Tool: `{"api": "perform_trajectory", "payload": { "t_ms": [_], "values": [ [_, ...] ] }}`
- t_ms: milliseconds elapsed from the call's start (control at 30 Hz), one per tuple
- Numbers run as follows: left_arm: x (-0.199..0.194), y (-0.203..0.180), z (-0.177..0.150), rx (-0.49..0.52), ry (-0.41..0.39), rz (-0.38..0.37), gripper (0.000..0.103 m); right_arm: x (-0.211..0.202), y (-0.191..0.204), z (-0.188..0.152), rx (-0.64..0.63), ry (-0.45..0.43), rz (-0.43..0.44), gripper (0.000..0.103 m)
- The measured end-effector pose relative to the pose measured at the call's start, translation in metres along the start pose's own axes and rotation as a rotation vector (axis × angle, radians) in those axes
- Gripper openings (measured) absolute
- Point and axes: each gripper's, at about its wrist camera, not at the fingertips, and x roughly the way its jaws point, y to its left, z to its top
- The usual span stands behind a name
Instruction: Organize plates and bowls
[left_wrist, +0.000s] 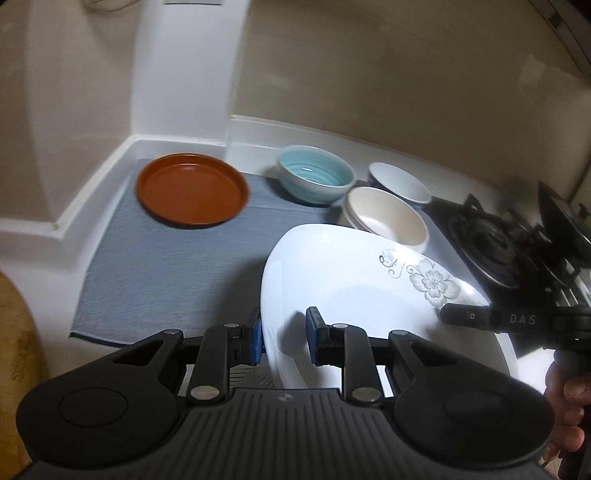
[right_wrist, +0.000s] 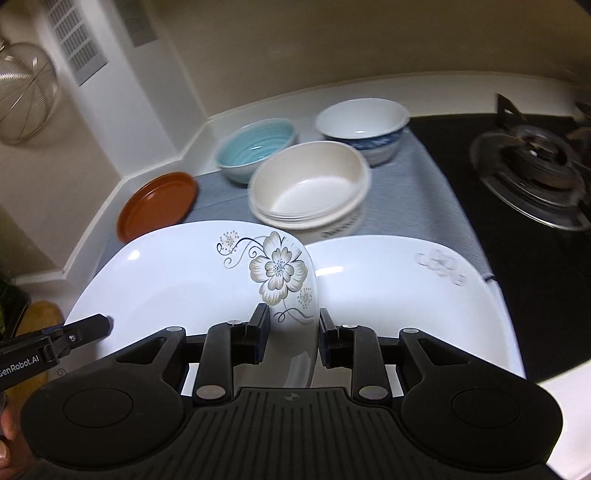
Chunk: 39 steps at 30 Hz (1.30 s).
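A white floral plate (left_wrist: 369, 291) (right_wrist: 192, 280) is held between both grippers above the grey mat (left_wrist: 177, 273). My left gripper (left_wrist: 283, 338) is shut on its left rim. My right gripper (right_wrist: 293, 338) is shut on its right rim, and shows in the left wrist view (left_wrist: 469, 315). A second white floral plate (right_wrist: 406, 295) lies on the mat under it. A brown plate (left_wrist: 192, 190) (right_wrist: 157, 205) lies at the mat's far left. A teal bowl (left_wrist: 316, 179) (right_wrist: 256, 149), a blue-patterned white bowl (left_wrist: 399, 182) (right_wrist: 364, 123) and stacked cream bowls (left_wrist: 386, 216) (right_wrist: 308, 188) stand behind.
A black gas hob with a burner (left_wrist: 491, 243) (right_wrist: 535, 166) borders the mat on the right. White wall edging (left_wrist: 92, 177) runs along the left and back. A wire strainer (right_wrist: 24, 92) hangs on the left wall.
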Motion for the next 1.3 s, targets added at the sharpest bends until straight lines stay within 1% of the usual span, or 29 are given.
{"api": "perform_trajectory", "payload": {
  "t_ms": [233, 633, 967, 1300],
  "values": [
    [0.013, -0.021, 0.000, 0.049, 0.016, -0.023, 0.025, -0.002, -0.023, -0.004, 0.056, -0.017, -0.027, 0.028],
    [0.022, -0.046, -0.007, 0.113, 0.039, -0.046, 0.025, -0.001, -0.056, -0.019, 0.119, -0.035, -0.040, 0.029],
    [0.028, -0.053, -0.008, 0.149, 0.045, -0.039, 0.025, 0.000, -0.064, -0.026, 0.148, -0.054, -0.043, 0.029],
    [0.031, -0.056, -0.008, 0.164, 0.046, -0.039, 0.025, 0.000, -0.066, -0.028, 0.152, -0.068, -0.044, 0.029]
  ]
}}
